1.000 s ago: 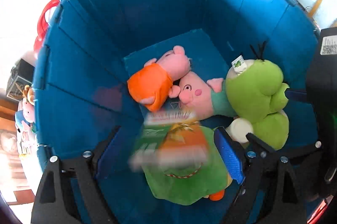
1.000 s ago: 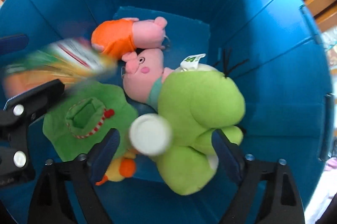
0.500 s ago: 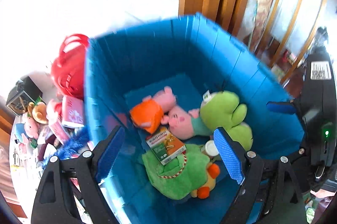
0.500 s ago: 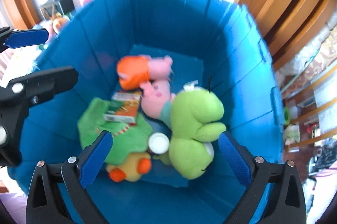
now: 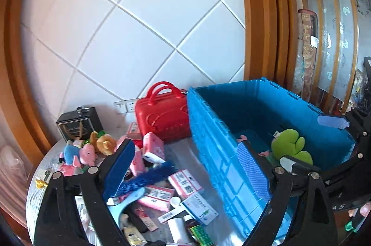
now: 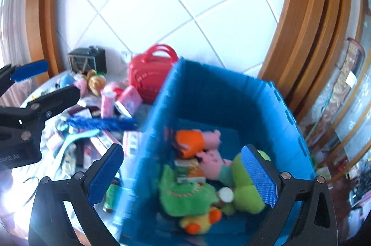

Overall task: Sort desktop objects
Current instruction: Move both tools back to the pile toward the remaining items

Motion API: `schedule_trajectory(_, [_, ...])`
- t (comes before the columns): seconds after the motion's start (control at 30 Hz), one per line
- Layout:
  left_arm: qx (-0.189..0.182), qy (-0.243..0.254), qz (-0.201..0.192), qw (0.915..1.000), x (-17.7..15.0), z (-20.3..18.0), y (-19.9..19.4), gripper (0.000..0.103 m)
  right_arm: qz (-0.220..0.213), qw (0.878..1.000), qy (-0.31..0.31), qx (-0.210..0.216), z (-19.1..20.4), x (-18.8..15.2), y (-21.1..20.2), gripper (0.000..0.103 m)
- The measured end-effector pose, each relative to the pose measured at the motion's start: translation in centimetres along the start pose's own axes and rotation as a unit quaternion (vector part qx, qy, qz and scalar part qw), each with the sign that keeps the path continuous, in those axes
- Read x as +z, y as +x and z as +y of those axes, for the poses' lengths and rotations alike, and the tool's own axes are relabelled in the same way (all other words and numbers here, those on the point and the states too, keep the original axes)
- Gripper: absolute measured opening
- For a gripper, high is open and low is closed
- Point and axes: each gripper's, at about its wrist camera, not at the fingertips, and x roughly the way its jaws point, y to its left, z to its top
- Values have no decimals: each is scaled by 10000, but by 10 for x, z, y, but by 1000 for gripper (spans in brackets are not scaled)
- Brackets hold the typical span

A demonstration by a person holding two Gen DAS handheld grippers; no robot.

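A blue crate (image 5: 215,153) (image 6: 160,121) stands at the right of the table. It holds a green frog plush (image 5: 289,144) (image 6: 245,195), pink pig plushes (image 6: 208,153), a green-orange box (image 6: 187,170), a white bottle cap (image 6: 226,194) and a duck plush (image 6: 199,220). My left gripper (image 5: 185,171) is open and empty above the crate's left wall and the pile of boxes (image 5: 183,183). It also shows in the right wrist view (image 6: 44,83). My right gripper (image 6: 183,176) is open and empty above the crate; its blue pad (image 5: 332,121) shows in the left wrist view.
A red case (image 5: 162,114) (image 6: 150,70) stands behind the pile against the tiled wall. A black box (image 5: 80,123), small plush toys (image 5: 78,153), a blue brush (image 5: 143,178) and bottles (image 5: 178,227) crowd the table left of the crate. A green can (image 6: 111,197) stands by the crate.
Both grippers have risen out of the crate and moved back. The green-orange box and the white-capped bottle, falling a second ago, now lie in the crate. The left gripper has swung left toward the pile.
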Motion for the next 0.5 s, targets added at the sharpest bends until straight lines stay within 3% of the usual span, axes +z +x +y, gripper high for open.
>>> schedule_trajectory(0.23, [332, -378, -228, 9985, -68, 115, -38, 92, -101, 9999, 29, -75, 112, -13, -8, 103])
schedule_trajectory(0.37, [235, -582, 71, 9980, -98, 150, -40, 92, -33, 9998, 215, 20, 152, -25, -4, 103])
schedule_trajectory(0.5, [392, -716, 222, 9964, -127, 172, -40, 92, 89, 9992, 384, 118, 176, -39, 10, 103])
